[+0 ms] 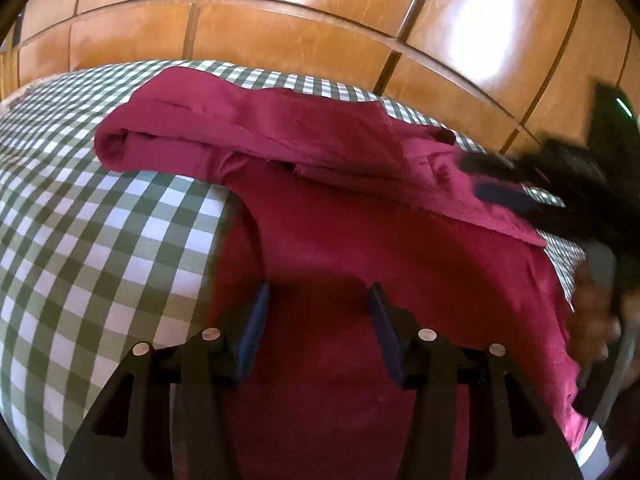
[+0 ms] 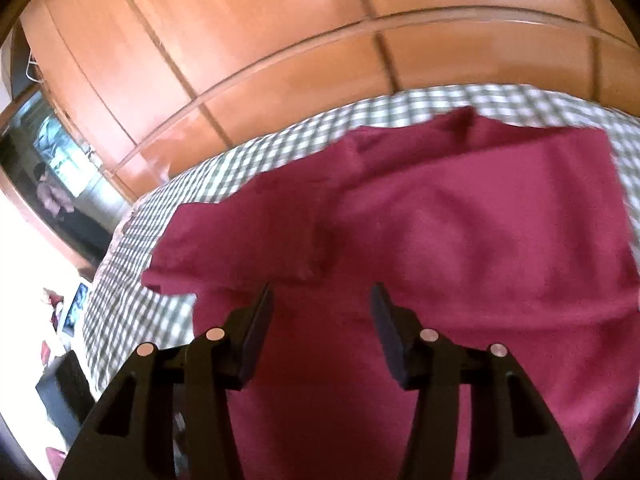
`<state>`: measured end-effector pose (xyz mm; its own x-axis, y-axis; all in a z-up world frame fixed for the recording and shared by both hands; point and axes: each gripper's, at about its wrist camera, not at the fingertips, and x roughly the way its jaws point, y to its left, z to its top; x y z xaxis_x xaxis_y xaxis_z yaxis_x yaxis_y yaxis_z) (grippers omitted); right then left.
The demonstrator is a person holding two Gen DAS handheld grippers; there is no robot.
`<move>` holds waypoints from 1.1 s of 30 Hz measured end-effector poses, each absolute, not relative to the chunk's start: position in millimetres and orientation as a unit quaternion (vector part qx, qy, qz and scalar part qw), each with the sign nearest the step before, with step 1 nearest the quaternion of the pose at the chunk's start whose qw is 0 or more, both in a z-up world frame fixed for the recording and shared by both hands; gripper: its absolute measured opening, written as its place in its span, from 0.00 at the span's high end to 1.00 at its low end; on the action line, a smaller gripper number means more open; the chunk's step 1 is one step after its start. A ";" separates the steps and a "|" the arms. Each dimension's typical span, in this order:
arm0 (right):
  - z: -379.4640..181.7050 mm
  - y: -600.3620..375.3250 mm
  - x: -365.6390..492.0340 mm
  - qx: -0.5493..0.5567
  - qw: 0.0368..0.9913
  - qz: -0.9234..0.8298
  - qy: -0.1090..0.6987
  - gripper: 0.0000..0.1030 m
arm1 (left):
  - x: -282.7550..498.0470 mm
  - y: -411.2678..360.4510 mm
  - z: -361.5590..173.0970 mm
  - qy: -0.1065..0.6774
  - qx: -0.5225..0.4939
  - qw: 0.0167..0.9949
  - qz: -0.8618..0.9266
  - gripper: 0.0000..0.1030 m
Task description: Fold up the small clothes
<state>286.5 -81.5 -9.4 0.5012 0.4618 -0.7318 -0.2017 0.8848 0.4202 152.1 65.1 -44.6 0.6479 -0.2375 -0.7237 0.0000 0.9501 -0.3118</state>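
Maroon garment (image 1: 360, 216) is lying on the checked cloth (image 1: 100, 220), sleeve part-folded. Left gripper (image 1: 318, 300) and right gripper (image 2: 322, 300) are both hovering over it, jaws standing about half open, pads gripping nothing, fabric lying beneath each gap.

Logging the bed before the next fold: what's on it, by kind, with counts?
Red garment: 1
Green-and-white checked cloth under it: 1
Grippers over it: 2, left gripper, right gripper
Total: 4
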 end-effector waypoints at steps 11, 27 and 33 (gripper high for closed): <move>-13.4 -20.3 322.9 0.042 0.865 0.177 0.468 0.91 | 142.4 66.7 -48.7 0.401 -0.156 0.900 -0.078 0.46; 42.1 -171.5 297.8 0.069 0.920 0.046 0.384 0.98 | 142.2 63.6 -45.9 0.404 -0.149 0.899 -0.073 0.46; -7.9 -217.6 287.6 0.104 0.898 -0.003 0.428 0.98 | 144.6 62.5 -46.1 0.407 -0.144 0.899 -0.071 0.46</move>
